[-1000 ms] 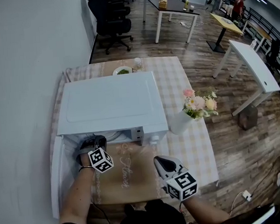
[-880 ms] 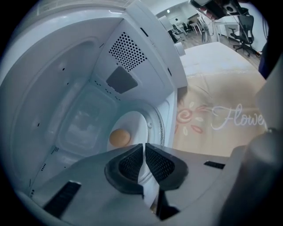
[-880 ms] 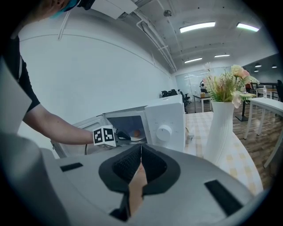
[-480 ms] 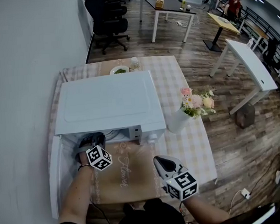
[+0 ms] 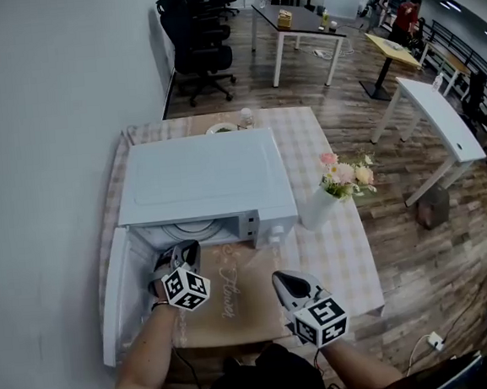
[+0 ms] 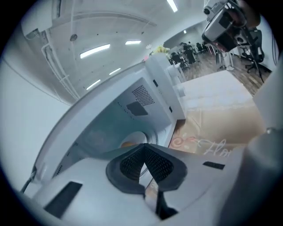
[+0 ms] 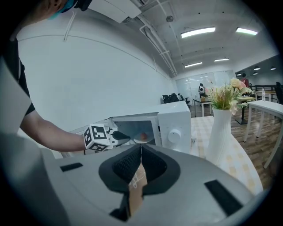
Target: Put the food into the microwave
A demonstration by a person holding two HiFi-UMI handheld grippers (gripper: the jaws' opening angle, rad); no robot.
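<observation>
Starting at lower left of the head view, the microwave door (image 5: pixel 117 302) is seen swung open. It could be bumped or clipped by the left gripper (image 5: pixel 181 252), whose jaws are pressed together on nothing at the cavity mouth. The food (image 7: pixel 142 135) is seen inside the microwave (image 5: pixel 204 180). At lower right, the right gripper (image 5: pixel 283 281) is held with jaws together, empty. The vase (image 5: pixel 317 210) nearby could be tipped by a wide swing.
</observation>
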